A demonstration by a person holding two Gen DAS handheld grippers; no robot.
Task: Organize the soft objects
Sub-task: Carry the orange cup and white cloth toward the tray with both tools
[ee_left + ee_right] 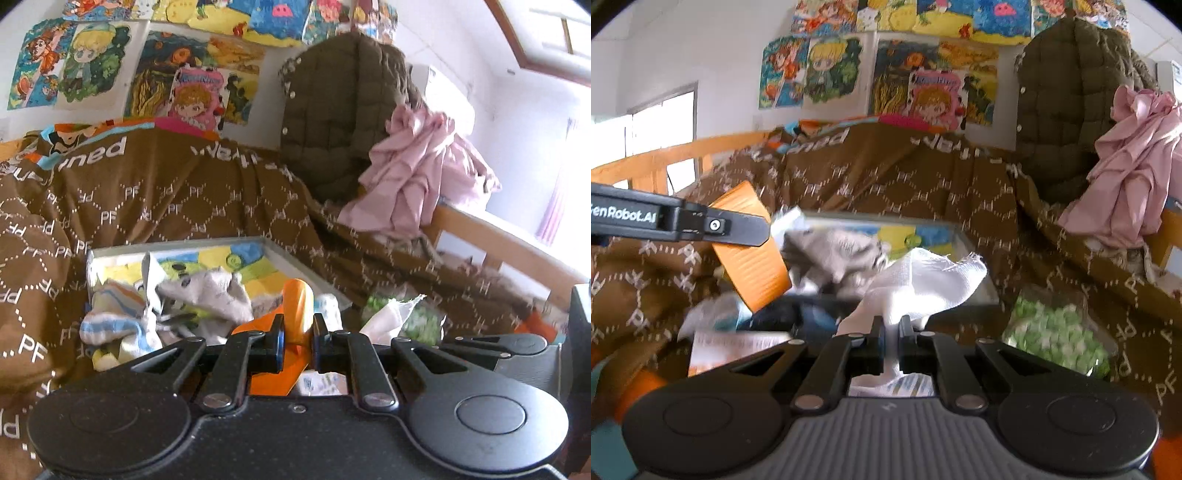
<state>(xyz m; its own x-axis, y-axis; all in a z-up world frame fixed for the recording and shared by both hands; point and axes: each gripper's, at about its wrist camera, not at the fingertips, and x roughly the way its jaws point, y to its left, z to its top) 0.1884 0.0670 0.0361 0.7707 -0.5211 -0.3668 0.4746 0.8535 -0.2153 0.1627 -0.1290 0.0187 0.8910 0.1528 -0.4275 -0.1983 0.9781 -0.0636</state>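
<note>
Left wrist view: left claw [298, 334] nearly closed, orange piece [295, 306] pinched between jaws, held upright. Tray [280, 251] seen beyond claw, on brown blanket [184, 195]. Grey cloth [218, 291] and striped sock [110, 321] lying in tray, ahead-left of claw. Green bag [417, 317] just right of claw. Pink cloth [417, 177] far ahead-right, against green jacket [332, 110].

Right wrist view: right claw [892, 336] fully closed on white cloth [923, 284], cloth lifted and fanned out above jaws. Orange piece [750, 247] seen left of claw, gripped by left claw [753, 230]. Grey cloth [834, 254] ahead, green bag [1056, 332] right.

One tray [306, 271], one grey sock [218, 291], two tongs [298, 334].
</note>
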